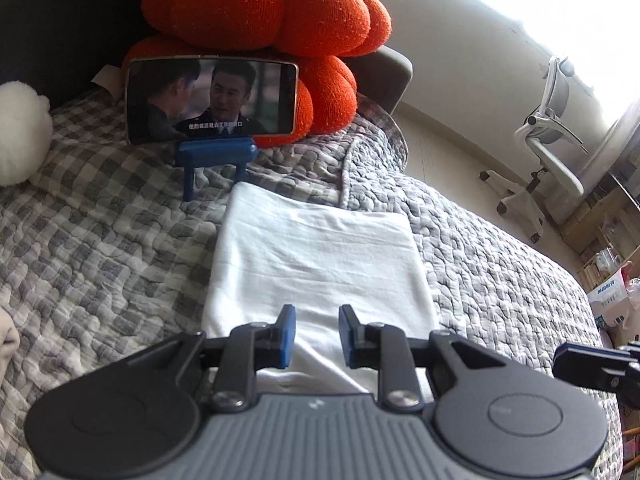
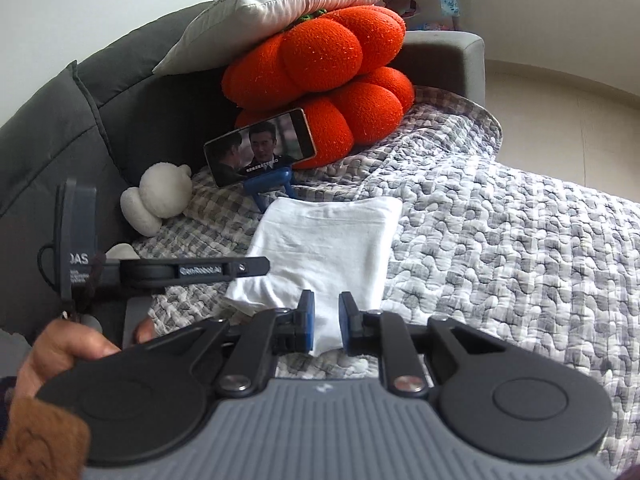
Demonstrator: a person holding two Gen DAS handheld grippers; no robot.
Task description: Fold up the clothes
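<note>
The white garment (image 1: 316, 256) lies folded into a rectangle on the grey checked quilt (image 1: 100, 248), its far edge just short of a blue phone stand (image 1: 214, 156). A phone (image 1: 212, 98) rests landscape on that stand, screen lit, leaning against the lower of two stacked orange pumpkin cushions (image 1: 260, 8).

Left gripper (image 1: 317, 336): held above the near end of the garment, jaws slightly apart. White cloth shows through the gap, but it lies below the blue pads (image 1: 288, 332); nothing is gripped.

Right gripper (image 2: 325, 322): also over the near end, at the corner on its own side (seen from this camera the garment's near left corner looks bunched). Jaws slightly apart; the cloth seen between them is underneath, not clamped.

A hand (image 2: 60, 356) with a brown fuzzy cuff holds the left gripper's body at the lower left of the right wrist view.

Surroundings: white plush toy (image 2: 160, 200) against the dark grey sofa back (image 2: 60, 120); white pillow (image 2: 260, 16) on top of the cushions; office chair (image 1: 548, 136) on the floor beyond the quilt's edge.
</note>
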